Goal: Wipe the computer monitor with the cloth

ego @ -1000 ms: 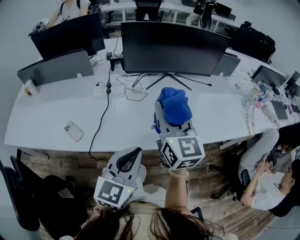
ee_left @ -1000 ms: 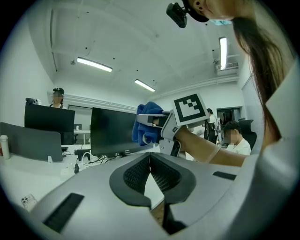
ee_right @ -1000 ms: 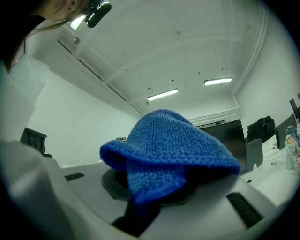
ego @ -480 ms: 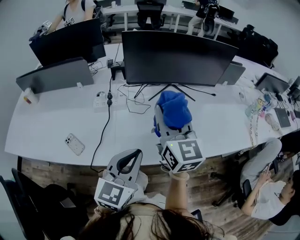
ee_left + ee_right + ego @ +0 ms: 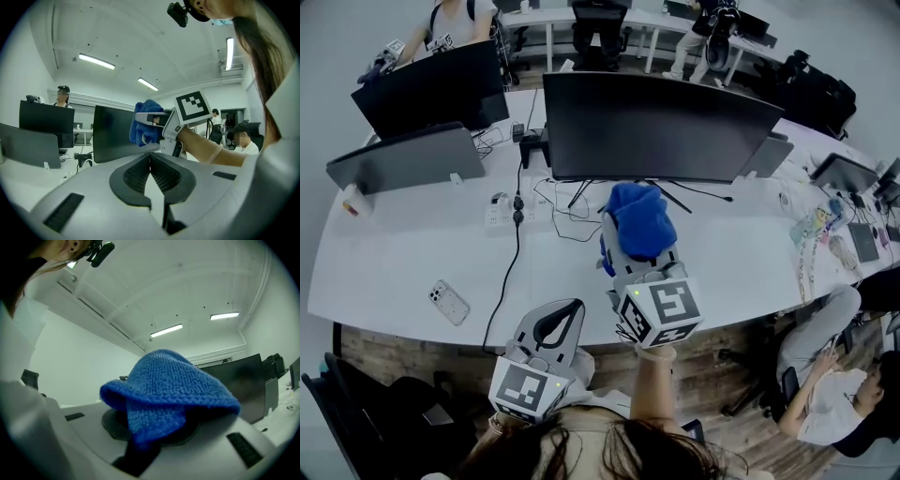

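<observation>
The blue cloth is pinched, bunched, in the right gripper over the desk's middle, short of the monitor at the far edge (no contact yet), presumably readied for wiping. The left gripper is held back off the near edge, its jaws pressed together on nothing.

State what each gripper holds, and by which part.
The right gripper holds the blue cloth by a bunched fold; the rest drapes over it. The left gripper is shut, empty.
</observation>
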`<state>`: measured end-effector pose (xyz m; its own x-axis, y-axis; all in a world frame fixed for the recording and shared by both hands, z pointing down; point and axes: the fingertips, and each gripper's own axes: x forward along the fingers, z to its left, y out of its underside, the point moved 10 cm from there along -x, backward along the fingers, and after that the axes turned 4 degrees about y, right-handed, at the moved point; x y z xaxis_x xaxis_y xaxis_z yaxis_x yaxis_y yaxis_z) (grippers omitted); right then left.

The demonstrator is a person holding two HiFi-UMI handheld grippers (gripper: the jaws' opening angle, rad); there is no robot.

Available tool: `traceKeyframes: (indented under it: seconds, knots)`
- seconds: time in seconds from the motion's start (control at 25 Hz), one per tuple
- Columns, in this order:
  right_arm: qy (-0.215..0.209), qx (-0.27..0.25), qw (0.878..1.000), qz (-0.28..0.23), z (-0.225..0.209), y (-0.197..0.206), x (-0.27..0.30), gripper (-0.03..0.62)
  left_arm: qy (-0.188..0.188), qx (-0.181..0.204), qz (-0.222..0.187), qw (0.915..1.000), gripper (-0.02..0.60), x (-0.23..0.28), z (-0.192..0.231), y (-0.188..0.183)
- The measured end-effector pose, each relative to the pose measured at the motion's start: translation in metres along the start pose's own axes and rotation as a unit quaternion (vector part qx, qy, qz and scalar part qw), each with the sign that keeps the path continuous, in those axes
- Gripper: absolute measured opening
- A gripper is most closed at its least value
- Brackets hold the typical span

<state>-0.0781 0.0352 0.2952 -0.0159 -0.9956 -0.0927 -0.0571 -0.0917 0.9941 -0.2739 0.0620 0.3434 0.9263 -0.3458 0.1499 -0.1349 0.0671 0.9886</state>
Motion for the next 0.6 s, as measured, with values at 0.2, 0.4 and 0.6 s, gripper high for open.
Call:
traceKeyframes:
  seconds: [0.2,0.4,0.6]
  knots:
    - [-0.006,-0.005,1.0,0.006,0.003,-0.004,0.023,0.097,-0.004,-0.014,0.002,0.9999,0.009,0.004,0.019,-0.007]
    - [-0.015,-0.005,1.0,0.005,0.008,-0.01,0.047,0.097,-0.011,-0.021,0.002,0.9997,0.009,0.007,0.04,-0.013]
    - [-0.017,-0.01,1.0,-0.002,0.015,-0.015,0.069,0.097,-0.009,-0.008,-0.016,0.9998,0.009,0.011,0.064,-0.012]
